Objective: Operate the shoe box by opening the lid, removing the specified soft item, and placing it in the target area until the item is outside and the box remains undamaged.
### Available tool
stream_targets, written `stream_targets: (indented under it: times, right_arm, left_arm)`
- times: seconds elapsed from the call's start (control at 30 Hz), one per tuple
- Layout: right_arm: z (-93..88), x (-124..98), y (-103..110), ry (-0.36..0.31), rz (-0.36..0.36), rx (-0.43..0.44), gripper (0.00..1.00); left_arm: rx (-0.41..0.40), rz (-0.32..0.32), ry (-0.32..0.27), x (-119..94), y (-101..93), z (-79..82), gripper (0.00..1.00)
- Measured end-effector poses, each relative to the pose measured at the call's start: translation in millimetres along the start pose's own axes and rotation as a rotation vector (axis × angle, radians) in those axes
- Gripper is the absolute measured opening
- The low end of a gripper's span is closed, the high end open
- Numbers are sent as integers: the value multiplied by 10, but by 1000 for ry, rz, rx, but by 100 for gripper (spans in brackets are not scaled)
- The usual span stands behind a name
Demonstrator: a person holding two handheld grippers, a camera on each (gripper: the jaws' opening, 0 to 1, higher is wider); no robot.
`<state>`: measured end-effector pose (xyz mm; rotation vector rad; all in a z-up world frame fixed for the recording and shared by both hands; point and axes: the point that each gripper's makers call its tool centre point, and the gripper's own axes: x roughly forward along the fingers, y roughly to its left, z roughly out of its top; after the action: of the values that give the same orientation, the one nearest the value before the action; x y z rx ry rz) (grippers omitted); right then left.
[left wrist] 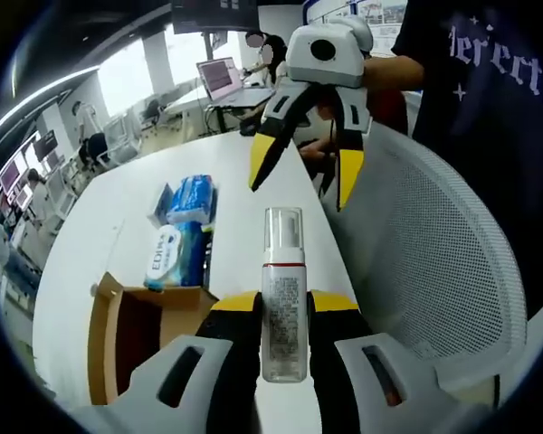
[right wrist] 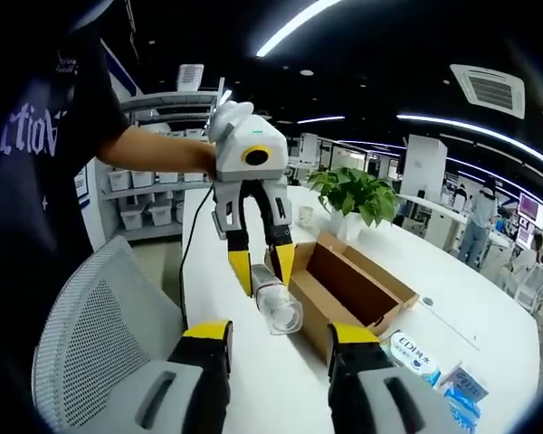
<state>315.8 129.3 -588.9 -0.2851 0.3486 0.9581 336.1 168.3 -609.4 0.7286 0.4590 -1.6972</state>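
A clear bottle [left wrist: 283,271] with a white cap and a red band stands upright between my left gripper's [left wrist: 283,306] yellow-tipped jaws, which are shut on it. In the right gripper view the same bottle [right wrist: 281,313] points toward the camera, held by the left gripper [right wrist: 262,271]. My right gripper [right wrist: 281,334] is open and holds nothing; it hangs open above the bottle [left wrist: 303,172] in the left gripper view. The brown shoe box [left wrist: 118,330] [right wrist: 355,287] lies open on the white table. Blue-and-white soft tissue packs [left wrist: 183,228] [right wrist: 414,353] lie on the table beside it.
A white mesh chair [left wrist: 434,262] [right wrist: 95,330] stands at the table's [left wrist: 118,208] edge. A person in a dark shirt [left wrist: 489,108] holds the grippers. A potted plant [right wrist: 353,194] sits behind the box. Desks, a laptop [left wrist: 219,77] and people are farther off.
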Motion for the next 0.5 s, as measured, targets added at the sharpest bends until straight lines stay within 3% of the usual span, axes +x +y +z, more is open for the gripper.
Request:
stream_targets:
  times: [0.5]
  right_arm:
    - [34, 41, 71, 4, 37, -44, 25]
  left_arm:
    - [66, -45, -38, 74, -92, 180, 18]
